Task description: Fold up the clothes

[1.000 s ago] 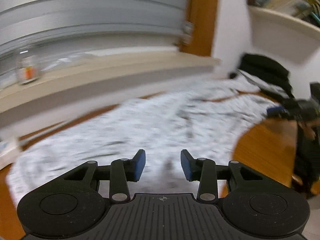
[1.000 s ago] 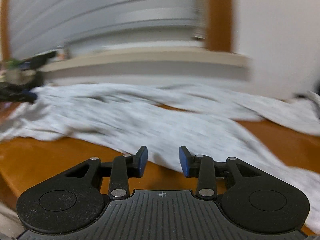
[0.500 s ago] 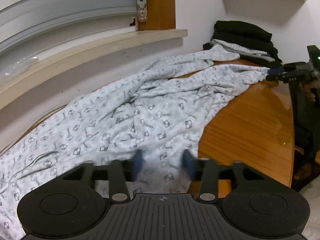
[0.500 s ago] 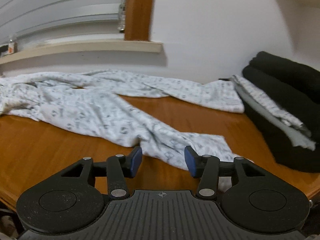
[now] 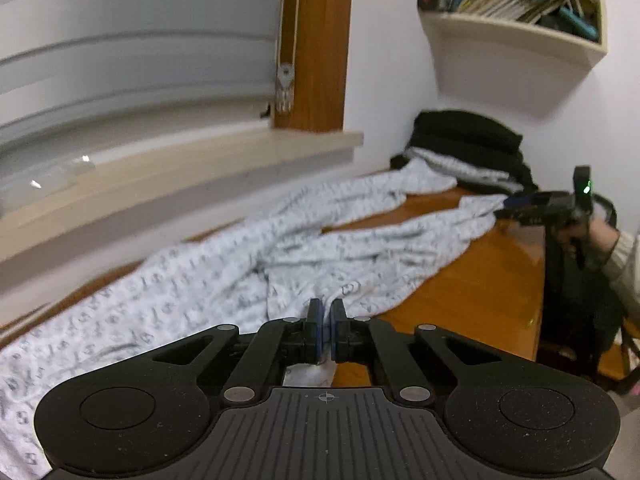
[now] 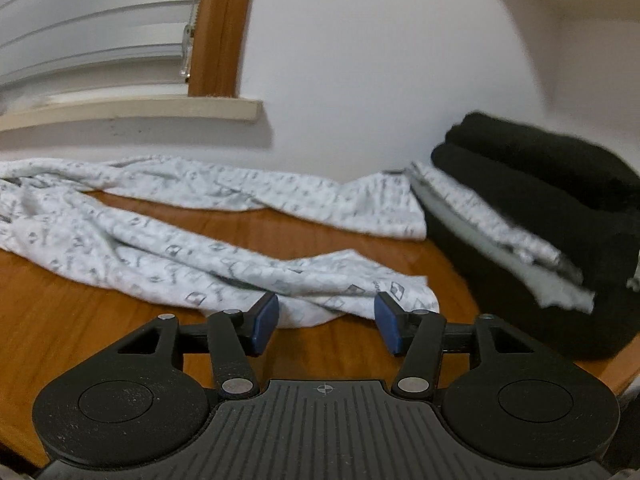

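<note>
A white garment (image 5: 240,280) with a small grey print lies crumpled along the wooden table (image 5: 480,292). My left gripper (image 5: 326,332) is shut on a fold at the garment's near edge, and fabric shows between the blue pads. In the right wrist view the garment (image 6: 160,248) ends in two long legs. My right gripper (image 6: 326,322) is open, low over the table (image 6: 60,312), with the tip of the nearer leg just in front of its fingers and partly between them. The right gripper (image 5: 516,203) also shows in the left wrist view, at the far end of the garment.
A stack of folded black and patterned clothes (image 6: 540,200) sits at the table's right end against the wall, also visible as the stack (image 5: 468,140). A window sill (image 5: 160,176) runs behind the table. A shelf of books (image 5: 520,36) hangs above. A person's hand (image 5: 604,240) holds the right gripper.
My left gripper has gone from open to shut on the garment's near edge. My right gripper has moved in low to the end of the nearer leg and stands wider open.
</note>
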`<action>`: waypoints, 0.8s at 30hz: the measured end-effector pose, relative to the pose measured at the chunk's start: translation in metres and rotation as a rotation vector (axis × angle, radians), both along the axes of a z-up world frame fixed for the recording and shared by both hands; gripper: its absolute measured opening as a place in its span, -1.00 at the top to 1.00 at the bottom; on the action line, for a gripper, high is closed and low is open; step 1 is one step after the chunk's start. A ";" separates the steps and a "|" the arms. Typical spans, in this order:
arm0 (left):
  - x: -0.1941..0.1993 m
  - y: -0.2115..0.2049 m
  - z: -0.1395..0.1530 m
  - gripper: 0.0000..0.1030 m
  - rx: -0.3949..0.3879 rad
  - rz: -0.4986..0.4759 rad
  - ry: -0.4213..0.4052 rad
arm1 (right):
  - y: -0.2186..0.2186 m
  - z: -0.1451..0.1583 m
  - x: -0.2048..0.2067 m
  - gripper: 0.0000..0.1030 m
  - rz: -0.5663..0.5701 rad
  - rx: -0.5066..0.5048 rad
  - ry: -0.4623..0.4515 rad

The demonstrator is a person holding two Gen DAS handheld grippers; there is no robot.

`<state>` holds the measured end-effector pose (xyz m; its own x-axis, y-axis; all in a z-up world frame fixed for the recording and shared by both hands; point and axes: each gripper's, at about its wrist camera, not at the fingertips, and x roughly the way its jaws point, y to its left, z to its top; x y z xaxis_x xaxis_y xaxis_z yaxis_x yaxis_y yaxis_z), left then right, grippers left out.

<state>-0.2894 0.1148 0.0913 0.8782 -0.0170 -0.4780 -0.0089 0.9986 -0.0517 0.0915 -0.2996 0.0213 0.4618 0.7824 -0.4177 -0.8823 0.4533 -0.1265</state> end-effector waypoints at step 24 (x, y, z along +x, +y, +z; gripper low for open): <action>-0.030 0.008 0.023 0.94 -0.113 -0.058 -0.094 | -0.041 0.062 0.056 0.68 -0.045 0.178 0.283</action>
